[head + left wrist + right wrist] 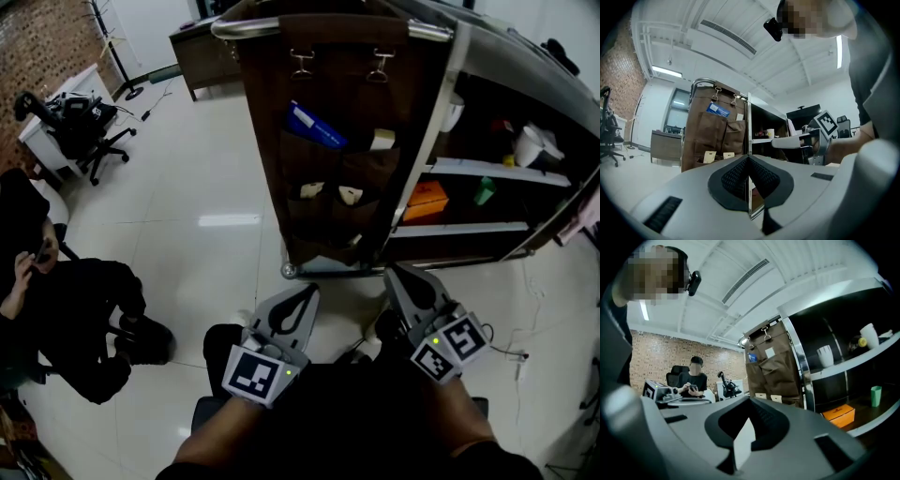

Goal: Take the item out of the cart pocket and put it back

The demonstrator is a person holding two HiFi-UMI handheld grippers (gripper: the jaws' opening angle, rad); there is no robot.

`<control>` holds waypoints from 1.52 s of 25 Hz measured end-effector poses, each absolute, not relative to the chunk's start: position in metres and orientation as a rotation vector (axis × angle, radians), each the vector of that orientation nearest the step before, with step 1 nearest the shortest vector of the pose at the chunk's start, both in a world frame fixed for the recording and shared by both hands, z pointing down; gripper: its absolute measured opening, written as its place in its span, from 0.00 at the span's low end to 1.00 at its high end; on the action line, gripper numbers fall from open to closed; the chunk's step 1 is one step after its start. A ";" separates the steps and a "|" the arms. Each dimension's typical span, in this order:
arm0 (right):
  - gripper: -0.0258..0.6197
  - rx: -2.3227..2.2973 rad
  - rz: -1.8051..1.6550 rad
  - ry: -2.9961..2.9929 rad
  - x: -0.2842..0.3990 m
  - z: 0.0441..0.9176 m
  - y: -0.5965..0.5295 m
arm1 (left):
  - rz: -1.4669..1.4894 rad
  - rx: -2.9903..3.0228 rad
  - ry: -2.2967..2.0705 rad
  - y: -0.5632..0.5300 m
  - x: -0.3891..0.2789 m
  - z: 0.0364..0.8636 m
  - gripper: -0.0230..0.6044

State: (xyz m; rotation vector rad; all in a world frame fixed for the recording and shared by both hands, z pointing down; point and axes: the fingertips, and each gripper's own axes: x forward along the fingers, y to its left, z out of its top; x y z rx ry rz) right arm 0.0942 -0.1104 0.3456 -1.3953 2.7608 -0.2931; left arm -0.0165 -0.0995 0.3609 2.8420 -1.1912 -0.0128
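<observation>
A: When the frame was caught, where did the blue packet (316,127) sit?

B: It stood tilted in a pocket near the upper left corner of the brown pocket organizer (330,89), with its top sticking out. The organizer hung by two binder clips (301,64) from the top rail of the cart (433,33).

A: While it sat there, how were the grippers?

B: Both were held low, apart from the organizer and touching nothing on it. The left gripper (305,292) had its fingers pressed together with nothing between them. The right gripper (398,274) was likewise closed and empty, and in the head view its tip lay just under the organizer's lower right corner.

A: Was anything else in the pockets?

B: A cream card (382,140) poked out near the upper right corner, and two cream pieces (311,190) showed side by side in the row below.

A: And around the cart?

B: An orange box (427,199) lay at the near end of the lower shelf, with a green cup (484,191) farther along it. A white cup (530,145) stood on the shelf above. A seated person (84,300) in dark clothes was off to the left, well apart from the cart.
</observation>
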 end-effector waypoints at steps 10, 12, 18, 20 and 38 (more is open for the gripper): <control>0.06 -1.451 -0.307 2.826 0.092 0.387 -0.094 | 0.026 2.853 -1.156 -0.093 -0.009 0.374 0.04; 0.06 -1.457 -0.321 2.836 0.091 0.394 -0.096 | 0.028 2.850 -1.162 -0.094 -0.011 0.375 0.04; 0.06 -1.455 -0.305 2.856 0.085 0.395 -0.098 | 0.022 2.850 -1.168 -0.095 -0.012 0.375 0.04; 0.06 -1.459 -0.294 2.861 0.084 0.394 -0.098 | 0.017 2.853 -1.165 -0.095 -0.011 0.374 0.04; 0.06 -1.445 -0.280 2.884 0.078 0.396 -0.099 | 0.030 2.865 -1.159 -0.094 -0.009 0.375 0.04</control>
